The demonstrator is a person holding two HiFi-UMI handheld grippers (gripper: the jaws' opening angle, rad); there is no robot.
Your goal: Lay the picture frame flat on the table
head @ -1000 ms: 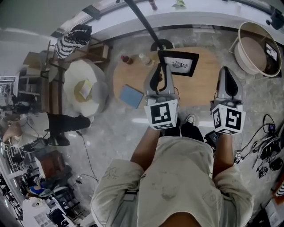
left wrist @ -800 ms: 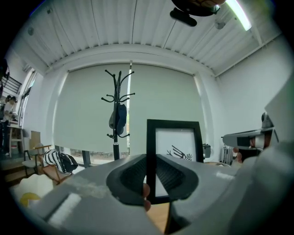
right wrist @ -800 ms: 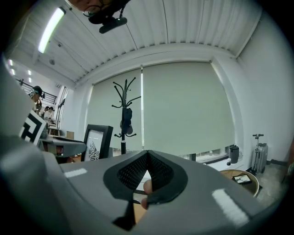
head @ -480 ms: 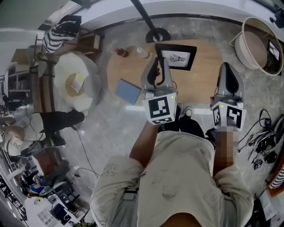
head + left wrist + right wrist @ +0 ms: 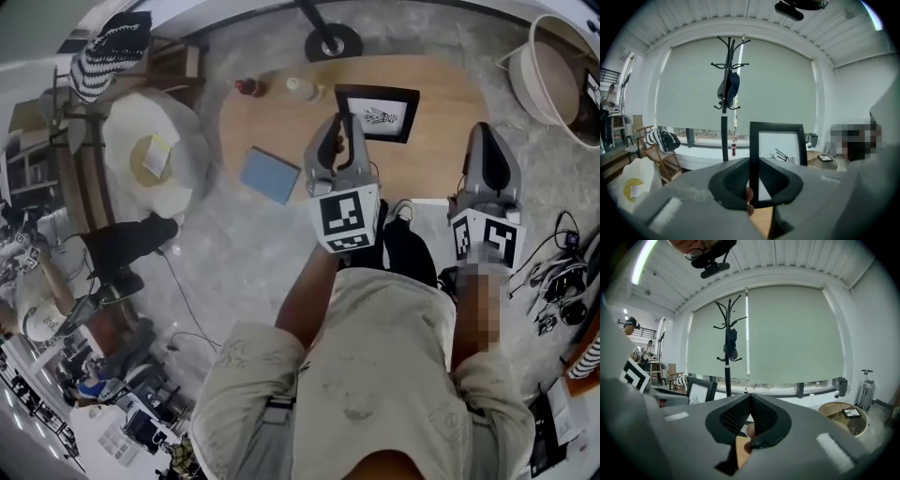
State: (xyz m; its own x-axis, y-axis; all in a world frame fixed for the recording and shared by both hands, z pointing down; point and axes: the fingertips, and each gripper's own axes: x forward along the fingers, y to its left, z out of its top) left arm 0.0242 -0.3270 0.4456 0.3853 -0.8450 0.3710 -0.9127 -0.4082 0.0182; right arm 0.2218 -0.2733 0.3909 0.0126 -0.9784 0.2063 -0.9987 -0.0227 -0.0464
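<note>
Both grippers have come lower and further out over the table (image 5: 281,131) in the past second, while the picture frame (image 5: 377,114) stands upright in the same spot.

Nearest, a person (image 5: 375,375) in a pale shirt holds the two tools out side by side. The left gripper (image 5: 341,122) has its jaws parted. Seen along them, the frame's black left bar fills the gap. From above its tips lie over the frame's near left corner. No pad can be seen pressing on the bar, and whether the tips touch it cannot be told. The right gripper (image 5: 486,131) hangs well apart from it, over the table's right end, its jaws closed tip to tip on nothing.

On the oval wooden top, a blue book (image 5: 269,175) lies flat by the near left edge. The frame is on the far half, right of centre, facing the person, with a dark line drawing on a white mount. Left of it, along the far edge, stand a clear bottle (image 5: 302,89) and a red-capped bottle (image 5: 247,87), both clear of the frame.

Past the far edge, the round foot of a coat stand (image 5: 332,43) sits on the floor, a dark garment on its hooks, before a drawn blind (image 5: 764,84).
</note>
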